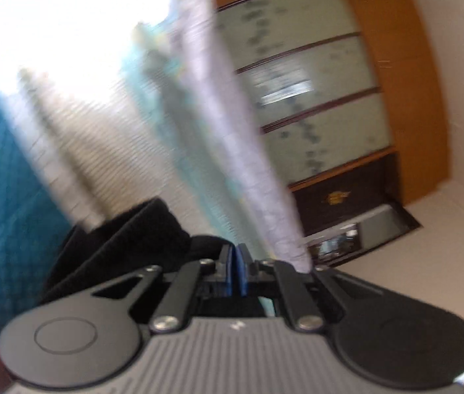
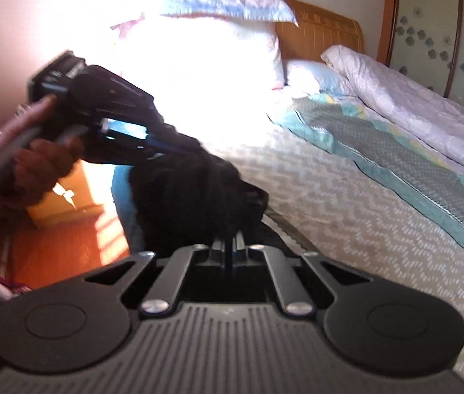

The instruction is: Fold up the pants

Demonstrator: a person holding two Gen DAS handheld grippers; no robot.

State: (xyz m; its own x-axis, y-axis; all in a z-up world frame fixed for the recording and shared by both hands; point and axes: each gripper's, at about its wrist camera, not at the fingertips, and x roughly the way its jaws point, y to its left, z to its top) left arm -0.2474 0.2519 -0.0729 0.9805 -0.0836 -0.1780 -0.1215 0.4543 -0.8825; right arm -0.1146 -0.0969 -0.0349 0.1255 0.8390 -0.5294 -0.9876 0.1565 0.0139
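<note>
My left gripper [image 2: 166, 151] and right gripper [image 2: 230, 246] both clamped on black pants [image 2: 196, 193], frame centre, above white bed [image 2: 347, 216].

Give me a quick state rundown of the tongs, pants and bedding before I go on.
Left tongs: shut on the black pants, lifted above the bed.
Right tongs: shut on the black pants.
Black pants: bunched, held up between both tongs, not yet folded.
Bed: white patterned cover, mostly bare.
Quilt: rolled along the bed's far side.
Pillows: stacked at the headboard, washed out by sunlight.
Wardrobe doors: closed.
</note>
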